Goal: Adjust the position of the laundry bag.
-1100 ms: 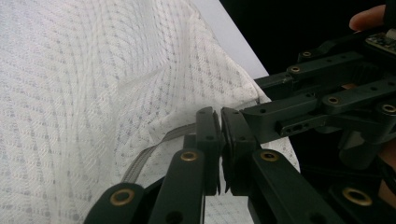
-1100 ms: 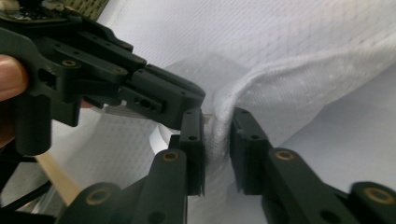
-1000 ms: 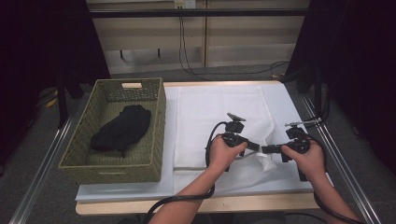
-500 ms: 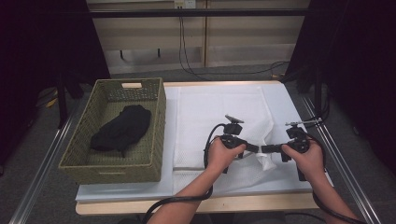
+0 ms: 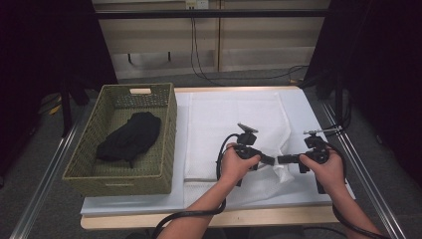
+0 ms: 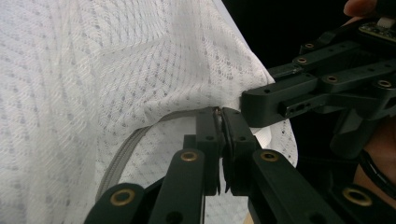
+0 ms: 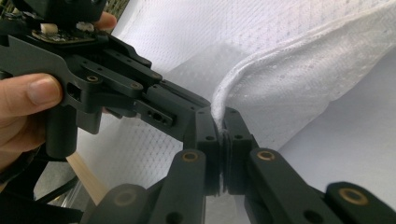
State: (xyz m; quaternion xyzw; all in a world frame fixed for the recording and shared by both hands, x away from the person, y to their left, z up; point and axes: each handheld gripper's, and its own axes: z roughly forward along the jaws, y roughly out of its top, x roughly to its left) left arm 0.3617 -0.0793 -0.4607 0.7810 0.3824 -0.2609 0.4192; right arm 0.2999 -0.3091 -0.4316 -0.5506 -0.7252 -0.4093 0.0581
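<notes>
A white mesh cloth (image 5: 234, 124) lies spread over the table (image 5: 199, 219), its near edge lifted between two hand-held grippers. The left gripper (image 5: 268, 160) and right gripper (image 5: 281, 160) meet tip to tip, each with jaws pressed tight on a pinch of that edge (the fabric bunches between them). To the left stands a woven basket (image 5: 164, 124) holding a black garment (image 5: 130, 137). No readable writing appears.
</notes>
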